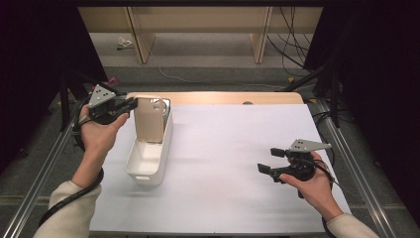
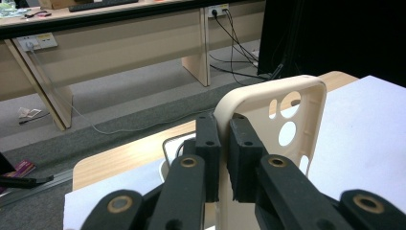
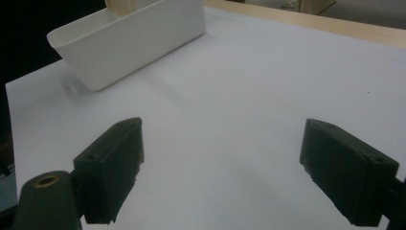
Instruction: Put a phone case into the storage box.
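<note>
Left claw [image 1: 130, 104]: black body, two black jaws with blocky rectangular pads, each pad bearing small round holes. Linkage arms are black with brass-coloured pivot bushings, seen in the left gripper view [image 2: 225, 158]. A grey three-cornered plate with dark dots sits on top. A thick black cable loops from the body along the forearm.

Right claw [image 1: 270, 161]: same black construction, same grey three-cornered plate, black cable at the wrist. Its pads [image 3: 112, 167] are matt black, with one brass bushing visible.

Person: cream-coloured long sleeves [image 1: 69, 210] on both arms.
</note>
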{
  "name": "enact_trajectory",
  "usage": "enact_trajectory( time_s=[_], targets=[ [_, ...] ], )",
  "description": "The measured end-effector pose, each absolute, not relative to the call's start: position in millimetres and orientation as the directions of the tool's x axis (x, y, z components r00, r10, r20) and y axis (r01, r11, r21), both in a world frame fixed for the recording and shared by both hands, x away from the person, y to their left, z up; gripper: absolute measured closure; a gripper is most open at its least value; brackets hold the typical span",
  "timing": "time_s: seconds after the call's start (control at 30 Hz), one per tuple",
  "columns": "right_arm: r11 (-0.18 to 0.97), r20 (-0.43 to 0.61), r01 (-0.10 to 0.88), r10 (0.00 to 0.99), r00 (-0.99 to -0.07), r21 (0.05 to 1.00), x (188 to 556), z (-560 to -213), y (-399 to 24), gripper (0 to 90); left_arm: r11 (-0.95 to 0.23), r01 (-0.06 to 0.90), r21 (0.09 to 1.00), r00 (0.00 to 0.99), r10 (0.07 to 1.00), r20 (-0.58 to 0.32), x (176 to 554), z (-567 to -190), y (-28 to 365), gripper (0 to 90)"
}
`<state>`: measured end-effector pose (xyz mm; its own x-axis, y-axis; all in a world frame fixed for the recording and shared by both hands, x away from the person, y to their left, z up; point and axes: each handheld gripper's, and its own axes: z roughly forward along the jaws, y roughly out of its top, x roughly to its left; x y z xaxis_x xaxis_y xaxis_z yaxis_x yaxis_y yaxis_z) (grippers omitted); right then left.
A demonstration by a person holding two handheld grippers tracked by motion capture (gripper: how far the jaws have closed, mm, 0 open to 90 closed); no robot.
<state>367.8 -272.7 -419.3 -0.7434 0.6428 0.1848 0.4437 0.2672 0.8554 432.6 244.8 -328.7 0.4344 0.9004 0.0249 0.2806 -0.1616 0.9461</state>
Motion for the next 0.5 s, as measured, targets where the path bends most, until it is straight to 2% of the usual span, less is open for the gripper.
enact_trajectory(
  time_s=[0.5],
  targets=[
    [0.269,0.185,0.445,0.642,-0.744,0.854,367.9,-419.4,-272.8,15.9,-0.182,0.29,0.939,0.443,0.896,0.037,438.5,-338.5,243.9,83.6]
  ],
)
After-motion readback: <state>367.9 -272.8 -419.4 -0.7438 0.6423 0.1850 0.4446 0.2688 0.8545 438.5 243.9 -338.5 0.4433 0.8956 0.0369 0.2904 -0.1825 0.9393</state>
